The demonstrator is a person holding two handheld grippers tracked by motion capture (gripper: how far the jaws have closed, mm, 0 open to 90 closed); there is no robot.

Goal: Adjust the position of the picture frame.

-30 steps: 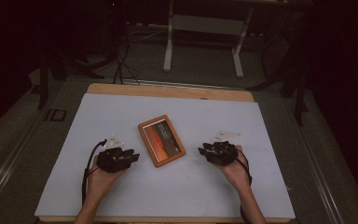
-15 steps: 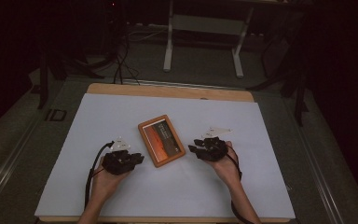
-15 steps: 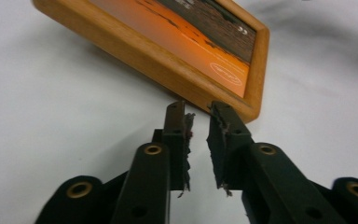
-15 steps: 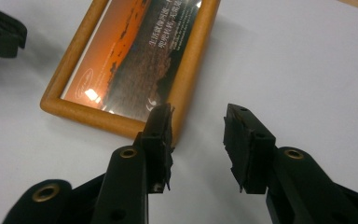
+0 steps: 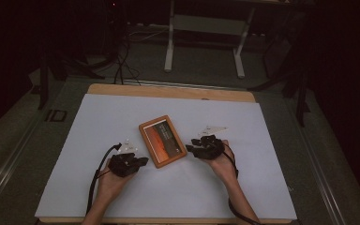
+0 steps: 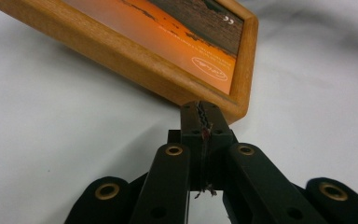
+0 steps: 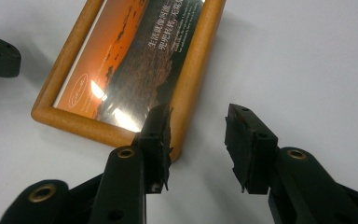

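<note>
Left gripper and right gripper low over the white tabletop, one at each side of a wooden picture frame lying flat near the middle.

Left gripper view: left gripper, jaws pressed fully together on nothing, tips right at the corner of the frame.

Right gripper view: right gripper, jaws apart and just opened a little further, astride the frame's near corner, one jaw over the wooden rail, the other over bare tabletop; nothing gripped.
</note>
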